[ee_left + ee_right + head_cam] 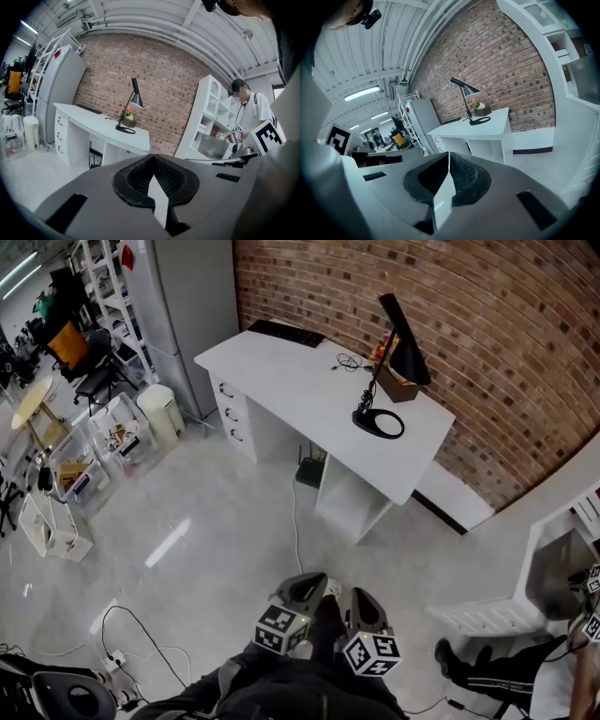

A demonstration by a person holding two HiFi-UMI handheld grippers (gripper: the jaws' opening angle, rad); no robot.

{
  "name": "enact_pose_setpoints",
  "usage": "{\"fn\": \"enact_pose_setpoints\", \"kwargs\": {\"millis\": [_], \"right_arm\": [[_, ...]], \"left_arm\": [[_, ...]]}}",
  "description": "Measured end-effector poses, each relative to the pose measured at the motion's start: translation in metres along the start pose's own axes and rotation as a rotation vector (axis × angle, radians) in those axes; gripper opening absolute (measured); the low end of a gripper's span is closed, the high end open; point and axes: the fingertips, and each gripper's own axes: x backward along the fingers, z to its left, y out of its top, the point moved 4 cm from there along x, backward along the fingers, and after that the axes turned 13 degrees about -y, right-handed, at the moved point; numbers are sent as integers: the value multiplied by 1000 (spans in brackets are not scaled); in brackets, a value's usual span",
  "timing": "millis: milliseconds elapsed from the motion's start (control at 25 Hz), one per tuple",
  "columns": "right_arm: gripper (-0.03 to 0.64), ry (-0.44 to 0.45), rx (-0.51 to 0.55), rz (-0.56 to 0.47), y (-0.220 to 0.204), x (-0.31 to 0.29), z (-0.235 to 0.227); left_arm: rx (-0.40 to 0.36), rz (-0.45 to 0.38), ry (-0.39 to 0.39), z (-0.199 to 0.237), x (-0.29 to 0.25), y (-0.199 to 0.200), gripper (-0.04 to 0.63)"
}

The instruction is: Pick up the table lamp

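I am holding my left claw (312, 582) and right claw (362, 596) shut and empty, well short of the lamp (405, 348) at one o'clock on the counter (300, 381), so I am planning to open one early for its thin stem.

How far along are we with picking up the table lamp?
Done: nothing yet; the table lamp stands untouched on the white desk by the brick wall. In hand: nothing; the left claw and right claw are both shut and empty, a stretch of floor short of the desk. Left: reach the desk, open a claw, close it on the lamp, probably its stem, and lift.
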Motion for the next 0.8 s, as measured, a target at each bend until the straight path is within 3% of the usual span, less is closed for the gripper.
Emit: {"fn": "enact_pose_setpoints", "kwargs": {"millis": [320,800], "right_arm": [[14,-18,-38,9,24,-36,-24],[14,53,-27,37,78,-115,-57]], "left_arm": [[-7,32,-13,15,-37,16,8],[-4,21,0,52,-114,55,8]]}}
